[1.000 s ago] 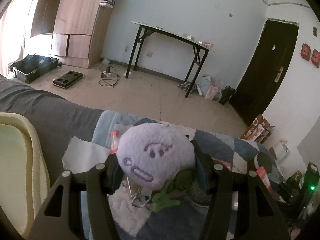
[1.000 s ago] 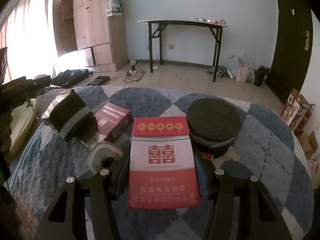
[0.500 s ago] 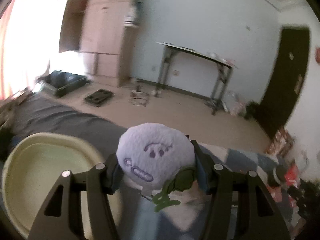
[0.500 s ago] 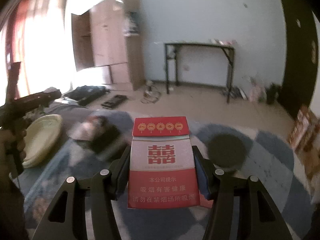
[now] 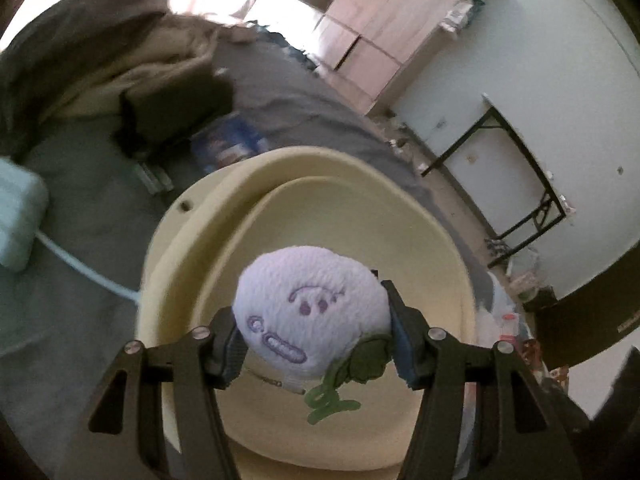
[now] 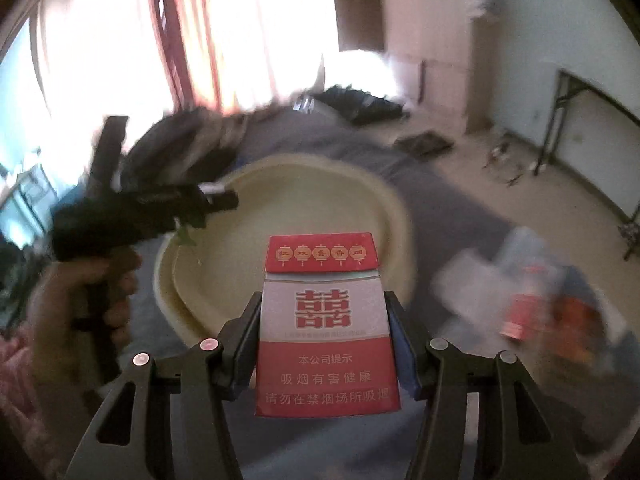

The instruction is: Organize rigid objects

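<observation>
My left gripper [image 5: 312, 344] is shut on a pale purple plush toy [image 5: 308, 312] with a stitched face and green leaves, hanging over the cream basin [image 5: 192, 232]. My right gripper [image 6: 322, 340] is shut on a red and white cigarette box [image 6: 324, 344], just short of the same cream basin [image 6: 384, 208] on its near side. In the right wrist view the left gripper [image 6: 218, 200] shows as a black tool in a hand [image 6: 80, 292], reaching over the basin's left rim.
The basin rests on a grey bedcover [image 5: 80, 280]. A white charger block with cable [image 5: 16, 216], a blue packet [image 5: 228, 144] and heaped clothes [image 5: 100, 60] lie beyond it. Blurred small items [image 6: 540, 300] lie right of the basin. A black-legged folding table [image 5: 520, 176] stands by the wall.
Both grippers swung left from the patterned blanket to the cream basin, each keeping its grip. The plush now hangs over the basin and the cigarette box has come up to its near rim.
</observation>
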